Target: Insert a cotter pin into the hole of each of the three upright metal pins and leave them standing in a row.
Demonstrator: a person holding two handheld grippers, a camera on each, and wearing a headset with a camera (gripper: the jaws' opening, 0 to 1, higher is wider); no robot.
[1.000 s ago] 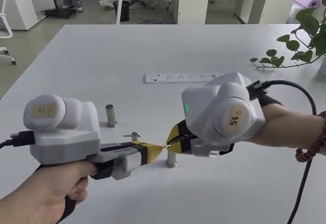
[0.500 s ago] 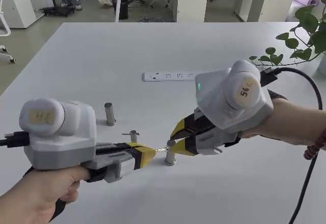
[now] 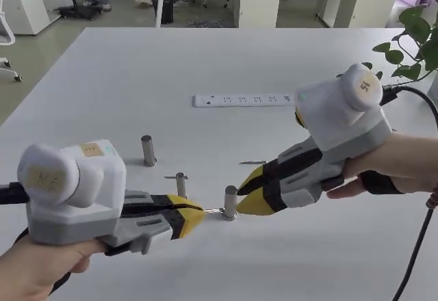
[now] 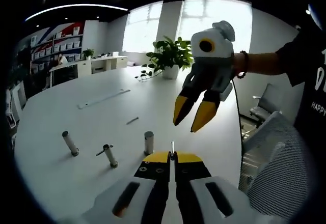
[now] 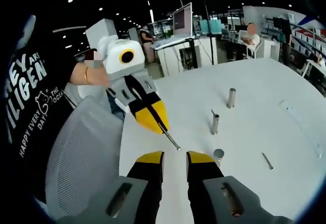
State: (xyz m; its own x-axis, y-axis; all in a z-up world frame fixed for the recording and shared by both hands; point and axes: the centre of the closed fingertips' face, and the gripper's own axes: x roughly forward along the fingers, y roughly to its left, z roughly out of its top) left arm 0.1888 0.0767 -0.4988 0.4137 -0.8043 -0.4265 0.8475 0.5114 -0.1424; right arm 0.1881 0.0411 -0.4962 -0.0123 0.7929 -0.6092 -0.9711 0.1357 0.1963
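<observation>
**Cotter pin lined up, nearly at the hole**

Grips a cotter pin (image 3: 213, 211) in the left claw (image 3: 195, 212), long axis level, pointing right at the nearest upright metal pin (image 3: 230, 202) on the bench (image 3: 137, 75). Holds the right claw (image 3: 248, 198) parted, empty, just beyond it.

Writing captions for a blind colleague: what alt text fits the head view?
The left gripper, fingers shut on a cotter pin, aims it at the nearest upright metal pin on a table, with the open right gripper beside that pin. The middle pin already holds a second cotter pin; the far pin stands bare.
</observation>
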